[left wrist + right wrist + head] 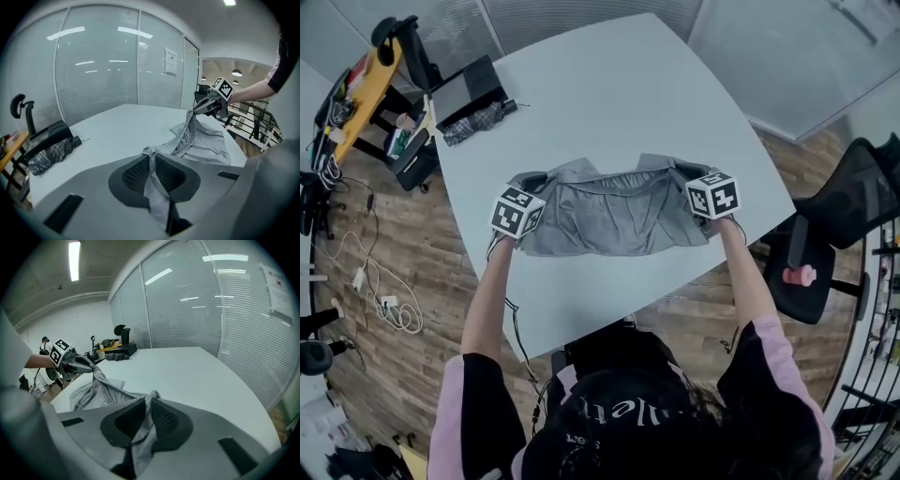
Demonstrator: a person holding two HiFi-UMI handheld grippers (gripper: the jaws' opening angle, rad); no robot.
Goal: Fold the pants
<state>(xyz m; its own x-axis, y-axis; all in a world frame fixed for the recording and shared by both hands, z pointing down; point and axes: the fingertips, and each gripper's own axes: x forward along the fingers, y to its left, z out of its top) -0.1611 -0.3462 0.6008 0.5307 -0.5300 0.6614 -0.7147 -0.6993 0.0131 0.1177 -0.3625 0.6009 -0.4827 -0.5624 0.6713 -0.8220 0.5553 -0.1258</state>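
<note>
Grey pants (605, 217) lie bunched across the near part of the white table (609, 103), stretched between my two grippers. My left gripper (532, 180) is shut on the pants' left end; in the left gripper view the grey cloth (152, 173) runs pinched between the dark pads (136, 172). My right gripper (686, 172) is shut on the right end, and the right gripper view shows cloth (140, 437) clamped between its pads (164, 420). Each gripper view also shows the other gripper, the right one (202, 107) and the left one (89, 366), holding the fabric up off the table.
A folded dark umbrella (478, 120) and a black case (469, 82) lie at the table's far left. A cluttered cart (366, 94) stands left of the table. A black office chair (853, 216) stands at the right. Cables (384, 291) lie on the wooden floor.
</note>
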